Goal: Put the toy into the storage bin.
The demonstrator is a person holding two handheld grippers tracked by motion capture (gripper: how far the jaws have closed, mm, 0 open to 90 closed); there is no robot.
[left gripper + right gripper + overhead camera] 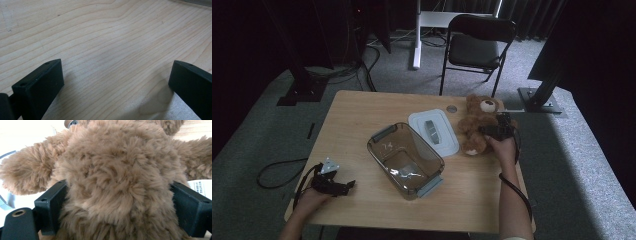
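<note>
— Dark curtains and a black folding chair [479,45] stand behind the wooden tabletop [362,107]. Where is the right tool [498,131]?

— It is at the teddy bear [477,122]. From the right tool's own camera, the brown body of the bear [117,182] sits between the two black jaws and its fur meets both of them. The jaws are spread as wide as they go, so whether they press or only touch the fur cannot be told.

— What lies beside that tool?

— Just to its left, the white lid [433,132] lies flat on the tabletop, and the bear's foot rests at the lid's edge. Farther to the left, a clear container [404,160] with grey handles stands open.

— And the left tool [332,184]?

— It rests low at the near left corner of the tabletop, well apart from the container, with the person's hand behind it. Its jaws stand wide open; between them there is only bare wood grain [112,50].

— Is the bear upright?

— It lies on the tabletop, head pointing away from the right tool.
</note>
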